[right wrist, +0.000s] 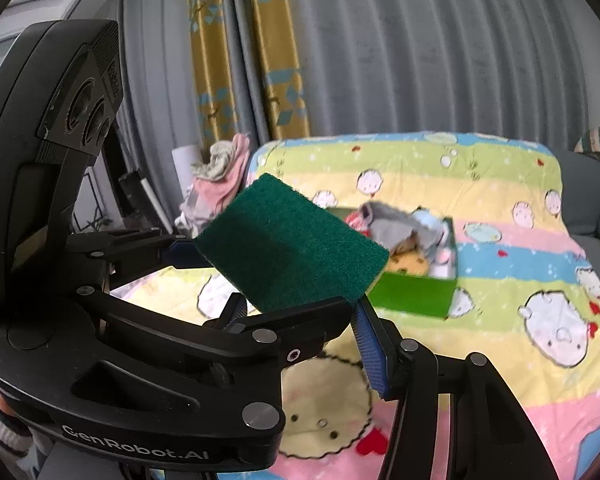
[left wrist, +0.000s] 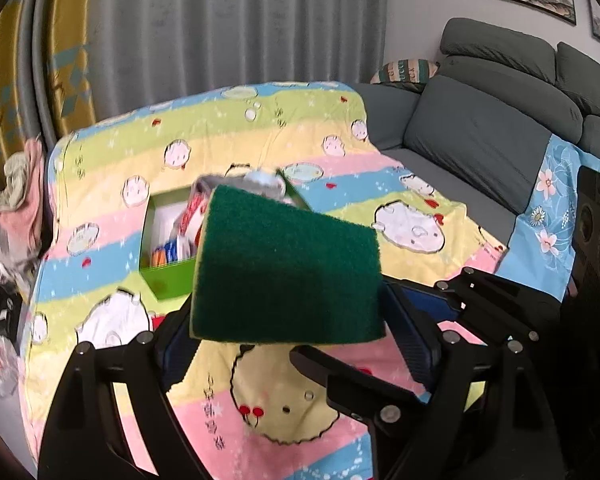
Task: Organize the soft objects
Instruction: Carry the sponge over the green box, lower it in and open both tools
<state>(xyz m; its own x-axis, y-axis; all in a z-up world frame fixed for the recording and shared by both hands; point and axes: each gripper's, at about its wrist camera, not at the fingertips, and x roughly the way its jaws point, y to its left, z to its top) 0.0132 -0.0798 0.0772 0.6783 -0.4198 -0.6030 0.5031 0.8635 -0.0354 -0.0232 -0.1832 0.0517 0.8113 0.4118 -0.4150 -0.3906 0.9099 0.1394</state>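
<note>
The green sponge hides much of the green box; its soft contents are blurred. Picture edges crop the sofa.

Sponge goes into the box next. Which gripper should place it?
Left. The left gripper clamps the green sponge, with the open green box straight ahead on the blanket.

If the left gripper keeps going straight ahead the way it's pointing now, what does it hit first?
Probably the green box on the cartoon blanket, already filled with soft items. The left gripper holds the green sponge in its jaws, so the sponge would likely touch first; depth is uncertain.
</note>
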